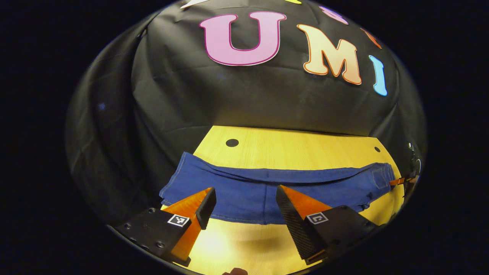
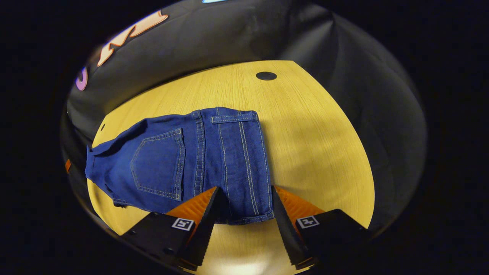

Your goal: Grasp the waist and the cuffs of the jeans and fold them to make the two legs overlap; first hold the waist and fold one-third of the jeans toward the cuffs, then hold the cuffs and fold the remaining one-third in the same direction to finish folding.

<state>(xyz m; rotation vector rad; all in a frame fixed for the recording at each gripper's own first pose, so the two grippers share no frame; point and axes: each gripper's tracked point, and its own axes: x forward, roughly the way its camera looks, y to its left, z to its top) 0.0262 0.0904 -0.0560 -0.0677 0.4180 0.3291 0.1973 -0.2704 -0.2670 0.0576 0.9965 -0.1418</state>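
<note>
Blue jeans (image 1: 305, 187) lie flat across the wooden table (image 1: 286, 147), legs overlapping, cuffs on the left and waist on the right in the left gripper view. My left gripper (image 1: 244, 191) is open low over the near edge of the legs, a finger on each side of the cloth. In the right gripper view the waist end of the jeans (image 2: 160, 164) shows its back pocket. Its waistband (image 2: 240, 160) runs down between the fingers of my open right gripper (image 2: 244, 189). The right gripper (image 1: 401, 181) also appears at the waist end in the left gripper view.
The table (image 2: 313, 145) has a round dark hole (image 2: 266, 75) near its far right corner and another hole (image 1: 232, 143) behind the cuffs. Black cloth walls close in the back and sides. Bare wood lies beyond and to the right of the waist.
</note>
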